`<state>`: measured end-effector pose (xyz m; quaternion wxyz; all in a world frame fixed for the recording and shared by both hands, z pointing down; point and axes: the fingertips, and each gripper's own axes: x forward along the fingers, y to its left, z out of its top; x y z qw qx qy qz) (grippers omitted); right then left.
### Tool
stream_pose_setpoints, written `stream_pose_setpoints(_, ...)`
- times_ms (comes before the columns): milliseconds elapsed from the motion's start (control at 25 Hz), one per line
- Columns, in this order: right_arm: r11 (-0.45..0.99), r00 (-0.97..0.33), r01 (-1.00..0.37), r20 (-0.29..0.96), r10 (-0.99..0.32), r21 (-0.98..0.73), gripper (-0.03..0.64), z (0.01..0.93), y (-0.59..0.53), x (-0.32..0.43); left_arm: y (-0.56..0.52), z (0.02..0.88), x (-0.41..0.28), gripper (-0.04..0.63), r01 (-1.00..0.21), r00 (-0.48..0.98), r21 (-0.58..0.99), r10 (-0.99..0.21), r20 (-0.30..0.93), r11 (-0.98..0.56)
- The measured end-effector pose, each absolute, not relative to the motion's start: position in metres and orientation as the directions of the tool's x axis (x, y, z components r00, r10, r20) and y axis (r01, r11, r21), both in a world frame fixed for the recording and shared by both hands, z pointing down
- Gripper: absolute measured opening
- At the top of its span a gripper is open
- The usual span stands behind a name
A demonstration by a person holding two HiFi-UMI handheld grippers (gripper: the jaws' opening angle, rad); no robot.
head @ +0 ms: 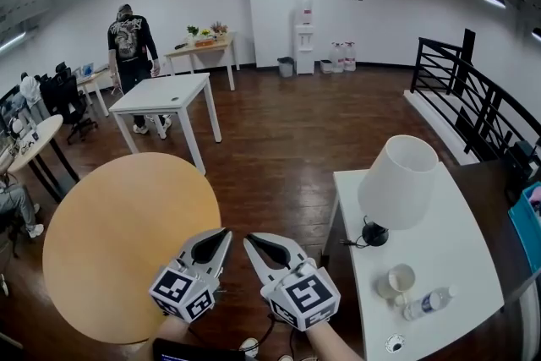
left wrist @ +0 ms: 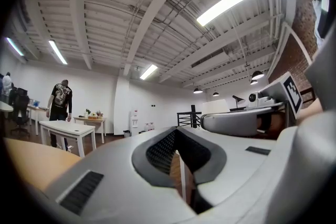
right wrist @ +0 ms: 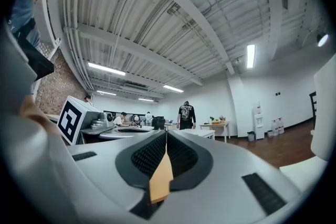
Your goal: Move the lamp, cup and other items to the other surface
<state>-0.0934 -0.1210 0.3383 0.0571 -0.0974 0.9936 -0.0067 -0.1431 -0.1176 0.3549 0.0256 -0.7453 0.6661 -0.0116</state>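
No legible text, labels or signs

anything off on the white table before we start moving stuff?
Only the water bottle: it lies on its side beside the cup, toward the near end of the white table. The lamp and cup stand upright. No spill visible.

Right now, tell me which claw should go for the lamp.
Right. The right claw is nearer the white table where the lamp stands; the left claw lies toward the round wooden table. Both are shut and empty.
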Motion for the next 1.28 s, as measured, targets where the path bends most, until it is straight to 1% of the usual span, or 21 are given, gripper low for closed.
stream_pose_setpoints(40, 0.981, -0.974, -0.193, -0.115, -0.195, -0.027, 0.000, 0.339, -0.121, -0.093, -0.117, 0.355, -0.142, 0.012, -0.992, 0.114, -0.054, -0.993, -0.017, -0.113)
stream_pose_setpoints(520, 0.975, -0.969, -0.220, -0.112, -0.220, -0.013, 0.000, 0.339, -0.125, -0.085, -0.117, 0.353, -0.131, 0.012, -0.990, 0.133, -0.056, -0.991, -0.031, -0.131)
stream_pose_setpoints(1280, 0.975, -0.969, -0.220, -0.108, -0.220, -0.014, 0.000, 0.346, -0.128, -0.086, -0.117, 0.355, -0.127, 0.014, -0.990, 0.129, -0.062, -0.992, -0.013, -0.128)
